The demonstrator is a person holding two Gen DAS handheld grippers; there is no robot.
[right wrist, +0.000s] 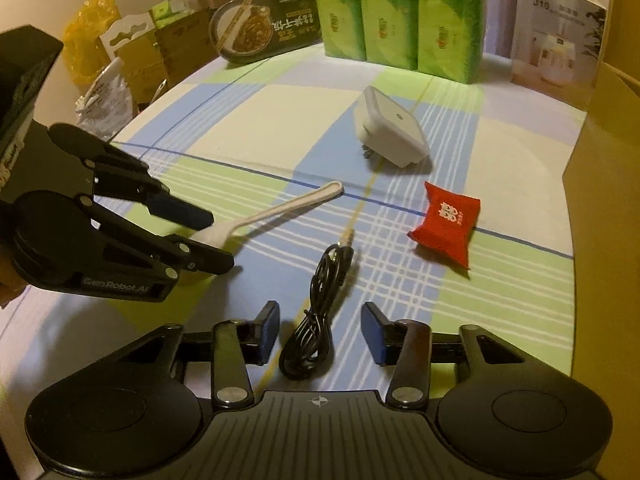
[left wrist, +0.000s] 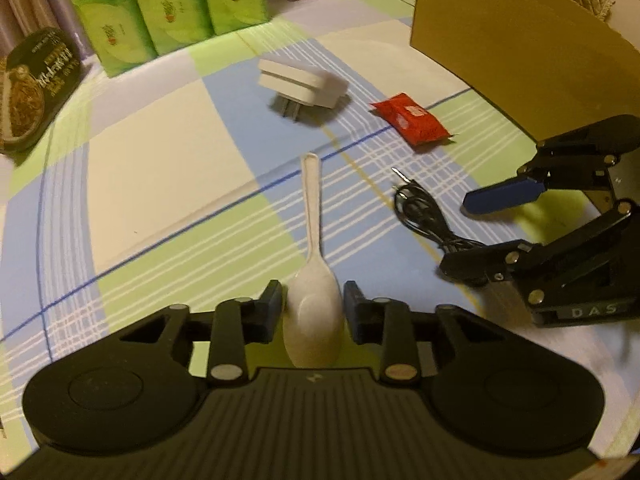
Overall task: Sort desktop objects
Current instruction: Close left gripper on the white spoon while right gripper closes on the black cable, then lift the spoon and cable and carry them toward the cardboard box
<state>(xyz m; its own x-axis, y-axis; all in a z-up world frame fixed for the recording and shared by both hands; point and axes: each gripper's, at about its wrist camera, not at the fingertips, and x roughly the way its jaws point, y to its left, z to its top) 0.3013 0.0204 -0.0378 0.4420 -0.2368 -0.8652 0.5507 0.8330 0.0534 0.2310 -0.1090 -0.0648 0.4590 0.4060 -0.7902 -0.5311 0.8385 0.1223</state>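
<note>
A white plastic spoon [left wrist: 312,280] lies on the checked tablecloth, its bowl between the fingers of my left gripper [left wrist: 313,308]; whether the pads press it I cannot tell. The spoon [right wrist: 280,210] and left gripper [right wrist: 204,236] also show in the right wrist view. My right gripper [right wrist: 318,330] is open, its fingers on either side of a coiled black cable [right wrist: 316,312], not touching it. The right gripper [left wrist: 480,236] and the cable [left wrist: 420,216] also show in the left wrist view. A white plug adapter [left wrist: 302,86] and a red snack packet [left wrist: 412,118] lie farther back.
A cardboard box [left wrist: 520,48] stands at the right. Green tissue packs [right wrist: 404,16], a noodle bowl [right wrist: 264,24] and a booklet [right wrist: 556,36] line the back. Boxes and bags [right wrist: 120,52] sit beyond the table's left edge.
</note>
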